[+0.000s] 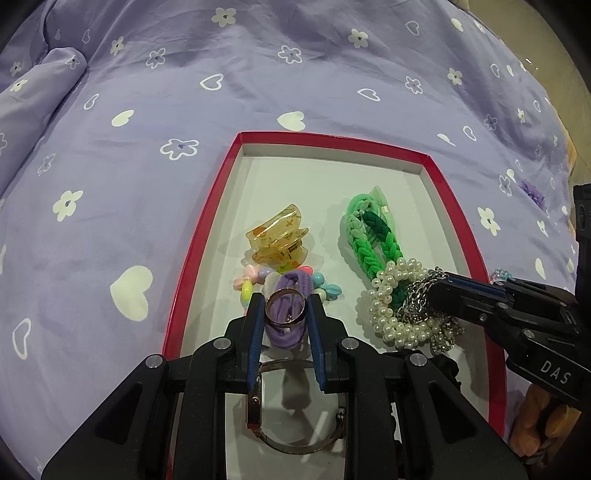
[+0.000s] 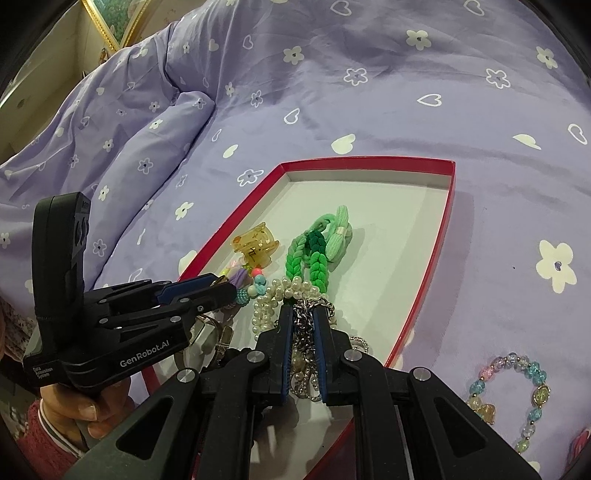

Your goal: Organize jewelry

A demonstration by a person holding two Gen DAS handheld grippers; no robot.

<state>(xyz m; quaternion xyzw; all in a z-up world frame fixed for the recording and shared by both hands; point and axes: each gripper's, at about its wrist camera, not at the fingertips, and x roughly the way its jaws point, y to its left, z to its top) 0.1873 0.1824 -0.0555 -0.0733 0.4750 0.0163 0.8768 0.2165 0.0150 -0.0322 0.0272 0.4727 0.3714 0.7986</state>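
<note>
A red-rimmed white tray lies on the purple bedspread. My left gripper is shut on a silver ring, held above a purple hair tie and a watch in the tray. My right gripper is shut on a silver chain over a pearl bracelet; it enters the left wrist view from the right. The tray also holds a green braided band, an amber hair claw and a pastel bead bracelet.
A pastel crystal bead bracelet lies on the bedspread right of the tray. A rolled fold of the duvet rises at the far left. A framed picture stands beyond the bed. A purple flower piece lies right of the tray.
</note>
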